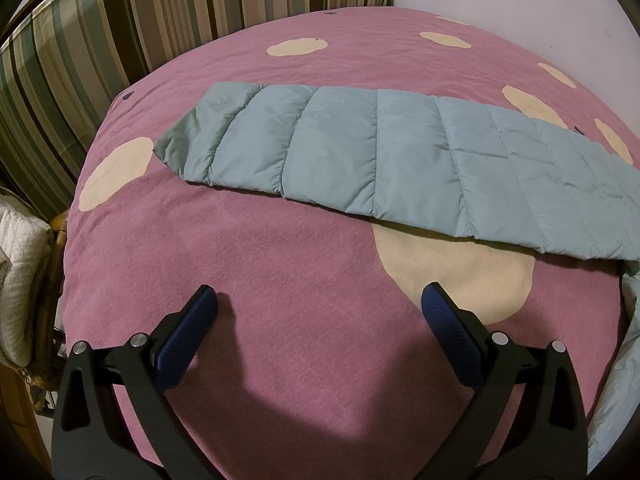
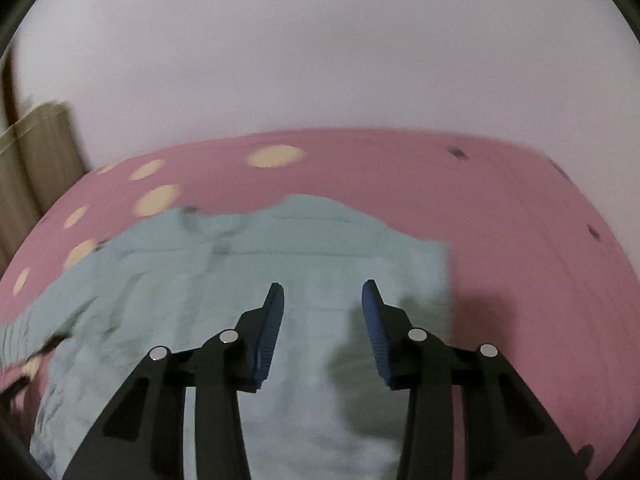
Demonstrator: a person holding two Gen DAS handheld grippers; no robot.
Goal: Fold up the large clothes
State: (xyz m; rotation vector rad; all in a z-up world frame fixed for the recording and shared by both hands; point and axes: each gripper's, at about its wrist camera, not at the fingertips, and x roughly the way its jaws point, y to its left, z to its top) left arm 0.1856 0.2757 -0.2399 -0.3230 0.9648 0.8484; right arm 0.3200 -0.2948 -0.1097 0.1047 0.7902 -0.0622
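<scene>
A pale blue quilted jacket lies on a pink bedspread with cream dots. In the left wrist view one long sleeve stretches flat across the bed, its cuff at the left. My left gripper hovers open over bare bedspread in front of the sleeve, nothing between its blue pads. In the blurred right wrist view the jacket's body spreads under my right gripper. Its jaws stand apart above the cloth with nothing gripped between them.
A striped green and brown cover lines the bed's far left side. A pale wall runs behind the bed. A wicker chair with a white quilted cushion stands at the left edge. Pink bedspread shows to the right of the jacket.
</scene>
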